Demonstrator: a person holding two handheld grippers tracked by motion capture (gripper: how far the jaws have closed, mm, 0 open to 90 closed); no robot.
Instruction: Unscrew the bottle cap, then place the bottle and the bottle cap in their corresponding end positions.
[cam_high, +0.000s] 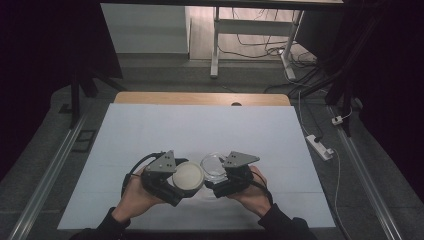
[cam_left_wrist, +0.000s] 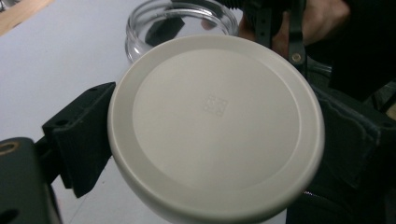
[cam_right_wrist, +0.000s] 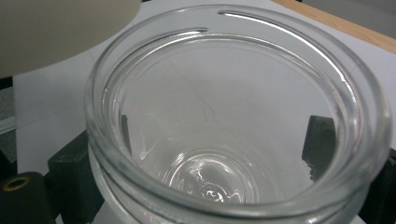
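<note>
Lid (cam_left_wrist: 217, 126), cream and round, sits clamped in the left gripper (cam_high: 172, 184); the right gripper (cam_high: 220, 181) grips the glass jar (cam_right_wrist: 233, 121), apparently empty, just beside it.

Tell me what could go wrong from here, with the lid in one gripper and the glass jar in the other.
1. The left gripper holds the lid by its smooth rim alone; it might slip or tilt as it meets the jar.
2. The right gripper clamps the glass jar across clear, slick walls; pressing down could twist it loose.
3. The jar's mouth looks tilted toward the lid, so the threads could catch crooked.
</note>
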